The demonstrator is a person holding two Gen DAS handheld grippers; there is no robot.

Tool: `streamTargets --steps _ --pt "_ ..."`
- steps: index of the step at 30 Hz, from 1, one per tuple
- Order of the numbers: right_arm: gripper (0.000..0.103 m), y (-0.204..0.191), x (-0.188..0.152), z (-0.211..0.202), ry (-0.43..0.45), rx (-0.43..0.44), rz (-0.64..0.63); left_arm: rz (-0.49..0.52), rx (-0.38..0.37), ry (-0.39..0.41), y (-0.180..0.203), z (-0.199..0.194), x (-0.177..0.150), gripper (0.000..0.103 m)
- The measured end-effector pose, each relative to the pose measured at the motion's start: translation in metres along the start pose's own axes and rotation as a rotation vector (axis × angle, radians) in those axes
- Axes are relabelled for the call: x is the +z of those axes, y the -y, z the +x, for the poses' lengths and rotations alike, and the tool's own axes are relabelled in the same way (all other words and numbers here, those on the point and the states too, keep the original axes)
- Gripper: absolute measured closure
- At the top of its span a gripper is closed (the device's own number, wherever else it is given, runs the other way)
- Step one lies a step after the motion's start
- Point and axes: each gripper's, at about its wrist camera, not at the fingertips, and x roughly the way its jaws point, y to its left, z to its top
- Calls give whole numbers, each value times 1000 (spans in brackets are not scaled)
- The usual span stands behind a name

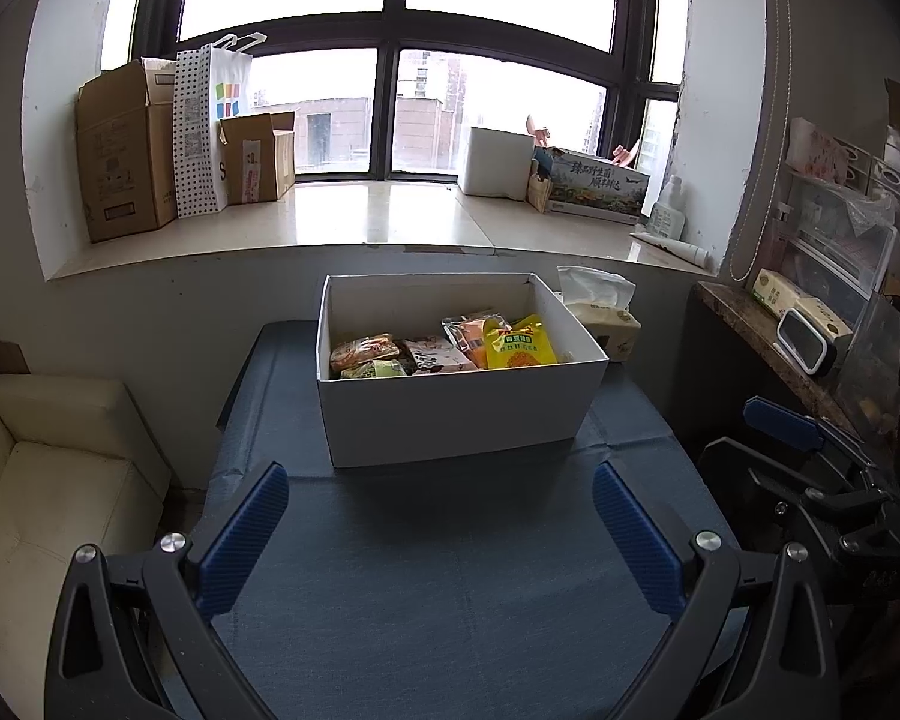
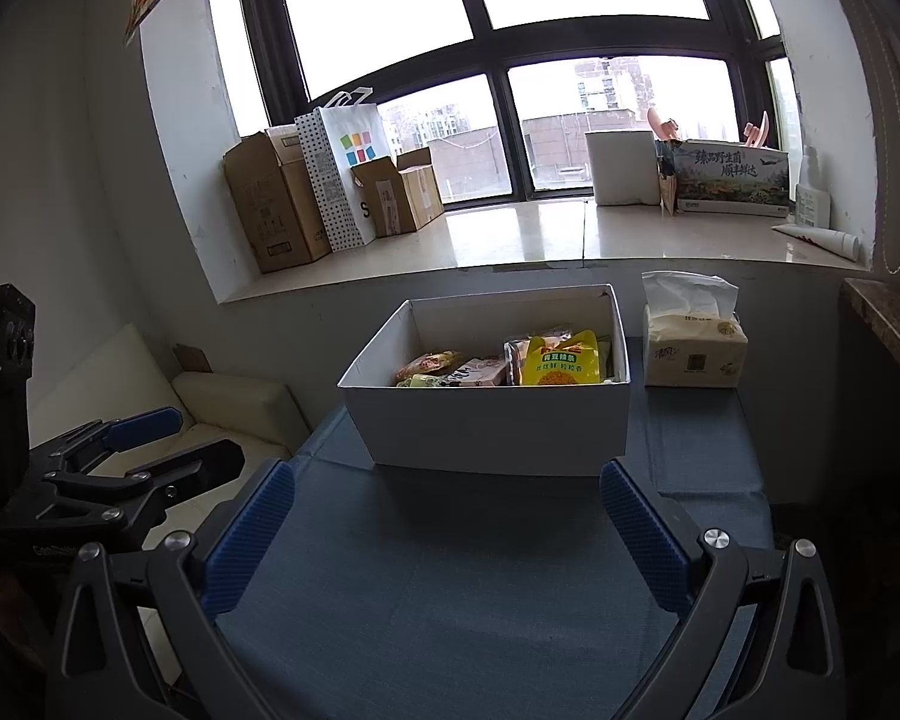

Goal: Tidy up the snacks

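On the dark blue cloth-covered table (image 1: pixel 450 570) the work looks close to finished, judging by how things lie: no loose snack shows anywhere on the cloth in either view, and every packet visible sits inside the box. What might remain is only tidying the packets within it, though that is a guess.

Largest on the table is the white rectangular cardboard box (image 1: pixel 456 414), open-topped, standing toward the far end beneath the window sill. Beside its right wall, just apart from it, stands a cream soft-pack of tissues (image 2: pixel 693 354) with a white sheet sticking up.

Inside the box the snacks lie in a loose layer on the bottom, well below the rim. A yellow crinkled snack bag with a green label (image 1: pixel 519 345) leans at the right, a silver-and-orange foil packet (image 1: pixel 471 333) touching it behind, a pale pink-printed packet (image 1: pixel 432 354) in the middle, and an orange-red packet (image 1: pixel 363 351) with a small green one (image 1: pixel 378 369) at the left.

Both tools hang back over the near cloth, well apart from the box. The left gripper (image 1: pixel 441 534) has its blue-padded jaws spread wide with nothing between them; the right gripper (image 2: pixel 447 534) likewise stands spread and empty.
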Motion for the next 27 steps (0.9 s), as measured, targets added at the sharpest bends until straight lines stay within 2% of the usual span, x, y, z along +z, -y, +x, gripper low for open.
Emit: streamTargets --steps 27 --pt "0 -2 -4 3 -16 7 -4 -1 -14 -18 1 5 -4 0"
